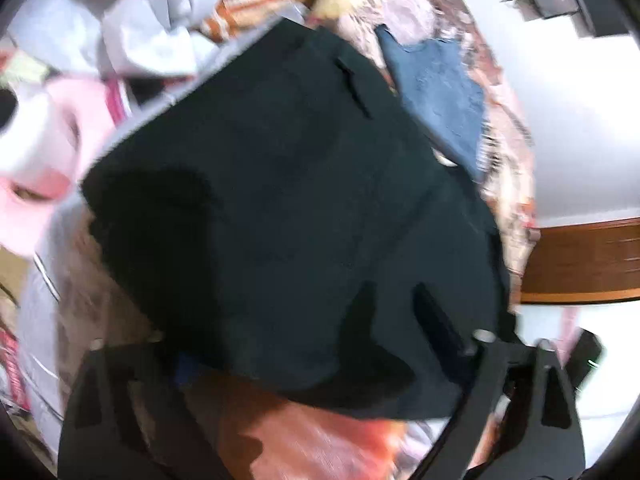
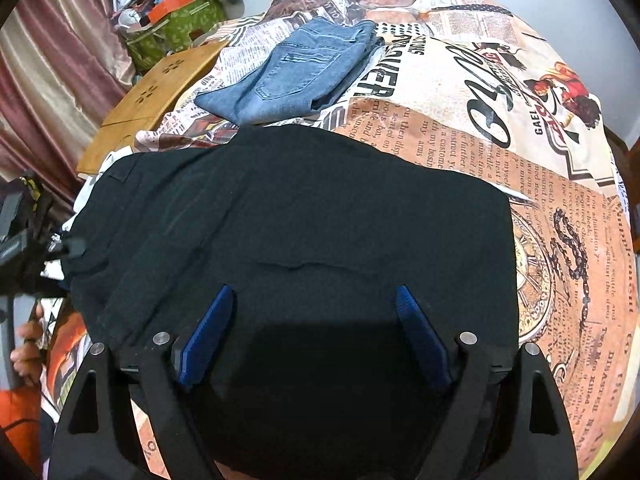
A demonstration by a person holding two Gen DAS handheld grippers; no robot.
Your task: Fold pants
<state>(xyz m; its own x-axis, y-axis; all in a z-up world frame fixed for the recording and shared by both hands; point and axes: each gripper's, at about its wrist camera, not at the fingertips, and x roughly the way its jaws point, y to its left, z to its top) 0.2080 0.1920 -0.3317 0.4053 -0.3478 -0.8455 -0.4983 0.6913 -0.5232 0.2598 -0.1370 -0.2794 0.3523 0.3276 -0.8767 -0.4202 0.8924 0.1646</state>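
While the left wrist view is motion-blurred, the right one is sharp. Bedsheet (image 2: 460, 120) with newspaper print covers the whole surface. Black pants (image 2: 288, 220) lie flat on it, folded into a broad block, filling the middle of both views (image 1: 280, 180). Folded jeans (image 2: 300, 72) sit just beyond the pants' far edge, close to it; contact not clear. They also show as a blue patch (image 1: 440, 92) in the left view. Wooden board (image 2: 160, 88) lies left of the jeans at the sheet's edge. Green bag (image 2: 176, 36) piled with clutter sits behind the board.

Right gripper (image 2: 314, 332): blue fingers (image 2: 208, 336) spread wide over the pants' near part, nothing between them. Left gripper (image 1: 304, 340): one finger (image 1: 440, 320) shows over the black cloth, the other is hidden under it, so gap and grasp can't be told.
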